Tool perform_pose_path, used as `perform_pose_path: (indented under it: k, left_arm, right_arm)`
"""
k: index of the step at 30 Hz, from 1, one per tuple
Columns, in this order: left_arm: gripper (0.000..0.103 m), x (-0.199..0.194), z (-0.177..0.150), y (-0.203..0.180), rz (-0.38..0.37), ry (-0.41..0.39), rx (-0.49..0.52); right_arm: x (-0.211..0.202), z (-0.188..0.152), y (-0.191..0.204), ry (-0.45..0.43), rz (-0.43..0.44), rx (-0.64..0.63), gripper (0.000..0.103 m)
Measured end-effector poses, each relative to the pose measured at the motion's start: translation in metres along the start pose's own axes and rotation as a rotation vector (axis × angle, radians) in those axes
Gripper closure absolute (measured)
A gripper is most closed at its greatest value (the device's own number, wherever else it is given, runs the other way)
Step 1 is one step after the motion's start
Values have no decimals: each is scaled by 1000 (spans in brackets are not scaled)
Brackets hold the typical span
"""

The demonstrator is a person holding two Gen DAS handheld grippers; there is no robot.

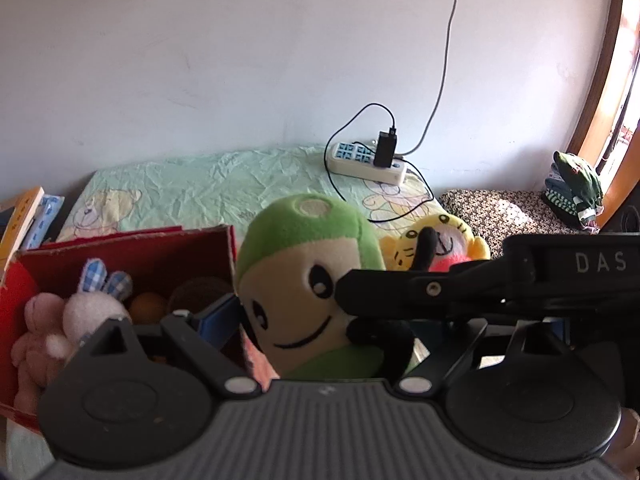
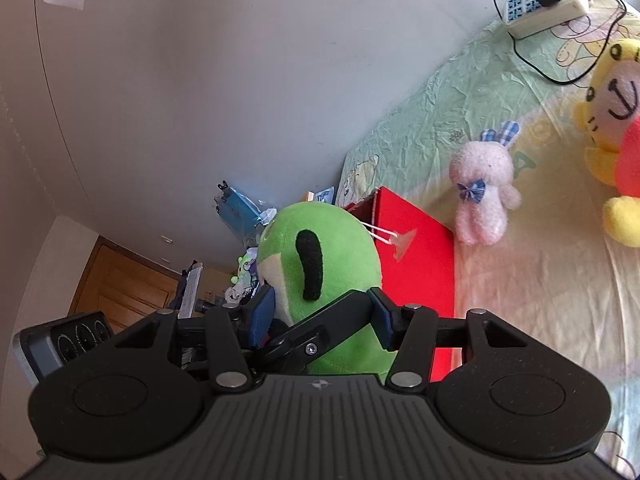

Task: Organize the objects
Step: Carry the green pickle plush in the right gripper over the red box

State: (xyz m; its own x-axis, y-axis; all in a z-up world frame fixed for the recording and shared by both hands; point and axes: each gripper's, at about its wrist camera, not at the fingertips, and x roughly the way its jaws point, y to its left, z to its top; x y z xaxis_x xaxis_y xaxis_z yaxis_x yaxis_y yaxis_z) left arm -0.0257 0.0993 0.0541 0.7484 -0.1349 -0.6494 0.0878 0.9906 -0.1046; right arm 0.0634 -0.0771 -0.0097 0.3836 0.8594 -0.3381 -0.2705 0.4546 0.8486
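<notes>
1. We take the box [image 1: 132,256] on the bed [image 1: 208,184] as our landmark; a rabbit toy [image 1: 94,304] sits inside it.
2. Just right of the box we see a round-headed doll [image 1: 308,280].
3. Behind the doll, further right, lies a tiger toy [image 1: 440,240].
4. Behind the box, near the wall, a power strip [image 1: 366,164] rests on the bed.

We are in a home bedroom. A bed [image 1: 208,184] with a cartoon-bear sheet sits against a plain white wall [image 1: 240,60]. A power strip [image 1: 366,162] lies on it, folded clothes [image 1: 574,190] are stacked nearby, and a wooden door [image 2: 124,284] shows.
</notes>
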Motion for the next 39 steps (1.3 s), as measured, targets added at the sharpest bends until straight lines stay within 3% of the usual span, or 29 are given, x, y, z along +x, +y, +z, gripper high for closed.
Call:
perform_pose_path:
  k: [7,17,27,39]
  left_arm:
    - [15,-14,14,55,16,-40,9]
    - [15,10,-2,120,1,36,14]
    - [16,33,-14,149,-13,83,41]
    - [11,49,-19,165,-18,123,50]
  right_arm:
    - [50,1,36,-23,-14,-42,48]
    - [118,-17,45,-5,-125,-15,48]
    - [157,-33,50,-4,-263,-59,51]
    - [173,-41,53,-21,-346,-93,52]
